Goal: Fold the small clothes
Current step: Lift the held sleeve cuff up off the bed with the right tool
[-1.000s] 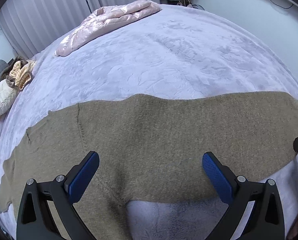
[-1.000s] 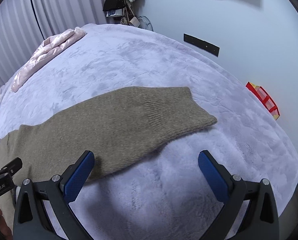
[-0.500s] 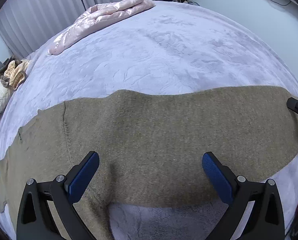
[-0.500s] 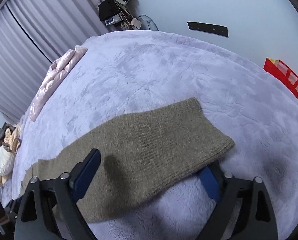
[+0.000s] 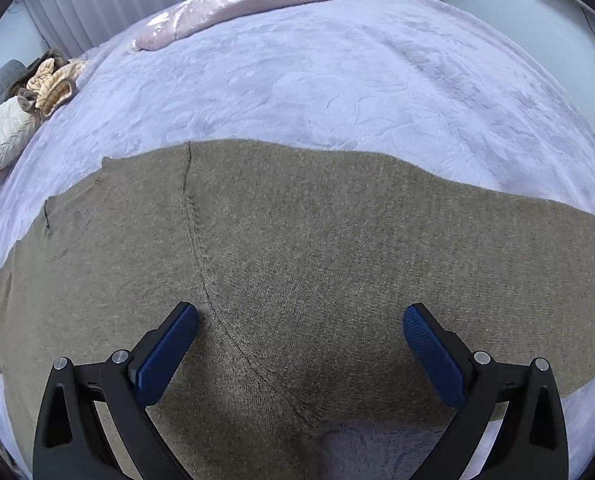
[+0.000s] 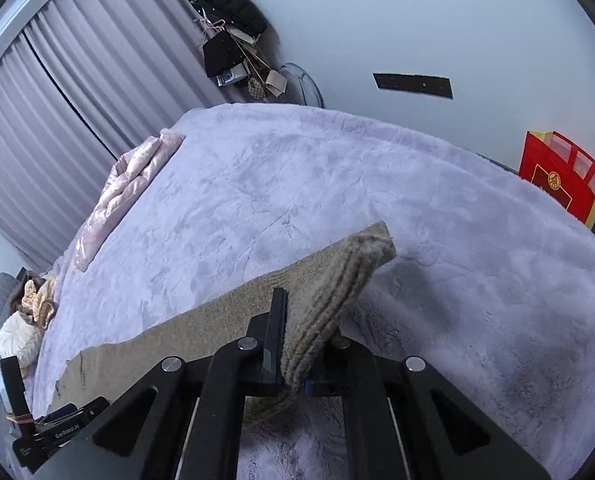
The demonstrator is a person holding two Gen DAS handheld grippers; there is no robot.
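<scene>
Olive knit sweater [image 5: 297, 260] lies flat on the bed [image 5: 337, 80]; right gripper [image 6: 293, 360] has just clamped the ribbed sleeve cuff [image 6: 337, 300], likely to fold it inward, while left gripper [image 5: 297, 328] hovers wide open, empty, above the armpit seam.

— Was there anything to read in the right wrist view?
— White lettering on the left gripper [image 6: 63, 426] at the lower left, roughly "GenRobot.AI", though small and tilted.
— And the red bag [image 6: 559, 178] by the wall?
— It bore a round gold emblem, too small to make out.
</scene>
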